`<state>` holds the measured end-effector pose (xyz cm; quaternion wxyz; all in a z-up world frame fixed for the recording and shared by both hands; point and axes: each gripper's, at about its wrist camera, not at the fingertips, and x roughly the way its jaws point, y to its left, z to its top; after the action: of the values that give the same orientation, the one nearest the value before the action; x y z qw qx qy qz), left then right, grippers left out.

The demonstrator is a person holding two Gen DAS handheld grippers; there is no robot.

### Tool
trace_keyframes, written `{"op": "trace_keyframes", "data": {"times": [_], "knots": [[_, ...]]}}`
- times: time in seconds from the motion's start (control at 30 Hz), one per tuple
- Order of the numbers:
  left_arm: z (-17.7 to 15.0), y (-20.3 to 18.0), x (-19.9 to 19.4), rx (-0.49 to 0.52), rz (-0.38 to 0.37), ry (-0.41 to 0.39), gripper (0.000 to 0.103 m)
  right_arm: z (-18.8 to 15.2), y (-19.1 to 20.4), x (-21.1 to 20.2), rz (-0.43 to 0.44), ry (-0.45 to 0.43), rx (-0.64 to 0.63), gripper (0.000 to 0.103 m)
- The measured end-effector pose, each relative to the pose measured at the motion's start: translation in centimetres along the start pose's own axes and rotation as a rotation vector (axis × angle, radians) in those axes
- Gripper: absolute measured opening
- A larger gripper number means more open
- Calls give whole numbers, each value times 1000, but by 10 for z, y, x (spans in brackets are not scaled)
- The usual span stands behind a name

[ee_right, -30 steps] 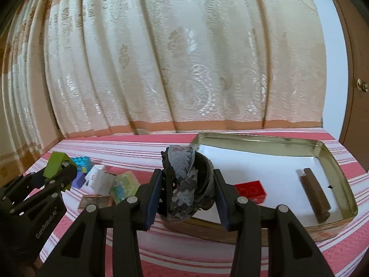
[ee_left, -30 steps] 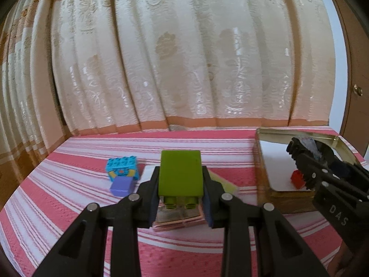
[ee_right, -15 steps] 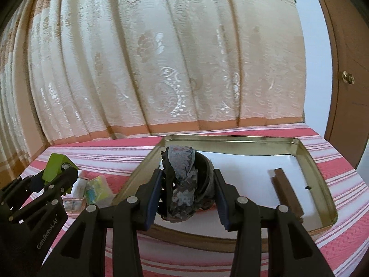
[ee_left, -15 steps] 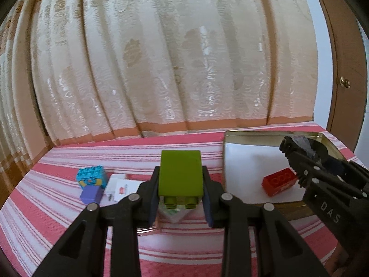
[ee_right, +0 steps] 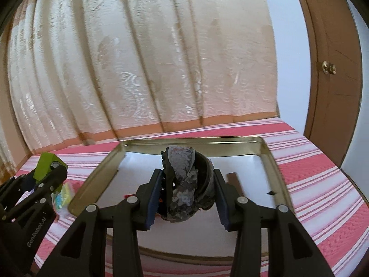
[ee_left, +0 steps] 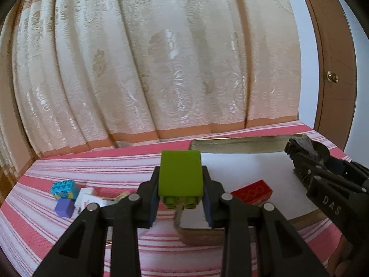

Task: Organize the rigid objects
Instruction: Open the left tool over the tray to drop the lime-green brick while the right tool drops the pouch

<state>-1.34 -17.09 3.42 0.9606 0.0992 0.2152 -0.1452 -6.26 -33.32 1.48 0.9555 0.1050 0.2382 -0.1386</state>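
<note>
Both hand-held grippers are travelling toward the shallow gold-coloured metal tray [ee_right: 272, 161], the landmark here. A second ago the tray was sitting off to the right of the left wrist view; now its near-left corner is lying directly under the left gripper [ee_left: 181, 185]. In the right wrist view the tray has slid from the right half of the picture to the centre, under the right gripper [ee_right: 188, 182]. By my reading, both loads are being carried in together and a release into the tray is coming next.

The left gripper's fingers are pinching a lime-green plastic building block [ee_left: 180, 176] from both sides, studs facing the camera, and holding it above the tray's near-left corner. The right gripper's fingers are standing partly spread and clamping a dark, grey-sequined rounded object [ee_right: 186, 182], which is hanging over the tray's white floor near its front edge.

Inside the tray a red plastic brick [ee_left: 252, 192] is lying near the front left, and a brown wooden bar [ee_right: 234, 181] is resting toward the right wall. Left of the tray, on the pink striped cloth [ee_left: 80, 168], a blue studded block [ee_left: 64, 188], a purple cube [ee_left: 64, 207] and a small white box [ee_left: 85, 197] are waiting, still to be collected.
</note>
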Motion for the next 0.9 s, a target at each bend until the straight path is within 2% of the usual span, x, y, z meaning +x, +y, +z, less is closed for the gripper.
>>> {"op": "trace_keyframes", "data": {"times": [0.4, 0.9], "knots": [[7, -35, 16, 17, -55, 15, 30, 5, -28, 9, -75, 18, 19, 46], [0, -51, 43, 30, -67, 77, 30, 1, -27, 24, -113, 82, 3, 46]]}}
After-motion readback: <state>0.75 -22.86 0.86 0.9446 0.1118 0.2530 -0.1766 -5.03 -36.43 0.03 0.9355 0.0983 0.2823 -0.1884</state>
